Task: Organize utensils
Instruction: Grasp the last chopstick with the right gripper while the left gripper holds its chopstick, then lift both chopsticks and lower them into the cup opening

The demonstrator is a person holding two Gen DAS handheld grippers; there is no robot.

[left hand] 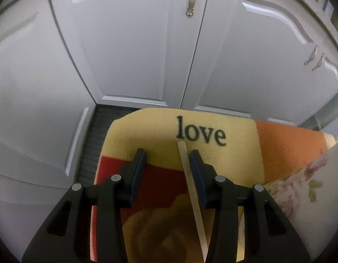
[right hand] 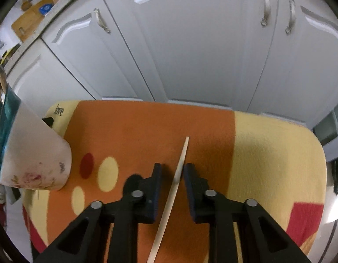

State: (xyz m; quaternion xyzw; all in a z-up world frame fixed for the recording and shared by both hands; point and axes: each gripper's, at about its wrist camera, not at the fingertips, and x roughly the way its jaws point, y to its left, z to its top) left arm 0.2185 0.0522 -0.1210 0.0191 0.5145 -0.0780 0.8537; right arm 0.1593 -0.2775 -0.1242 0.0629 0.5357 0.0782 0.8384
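Observation:
A pale wooden chopstick (left hand: 192, 188) runs between the fingers of my left gripper (left hand: 169, 155), close along the inner side of the right finger; the jaws stand wide and the left pad is well clear of it. In the right wrist view a second pale chopstick (right hand: 176, 182), pointed end away from me, passes between the fingers of my right gripper (right hand: 172, 168). It lies near the right pad with a gap to the left pad. Whether either stick rests on the mat I cannot tell. A white floral cup (right hand: 35, 153) stands at the mat's left.
A yellow, orange and red mat (right hand: 267, 153) printed "love" (left hand: 200, 132) covers the surface. White cabinet doors (right hand: 191, 54) with metal handles rise right behind it. The floral cup (left hand: 311, 186) sits at the right edge of the left wrist view. A cutting board (right hand: 31, 19) lies on the counter above.

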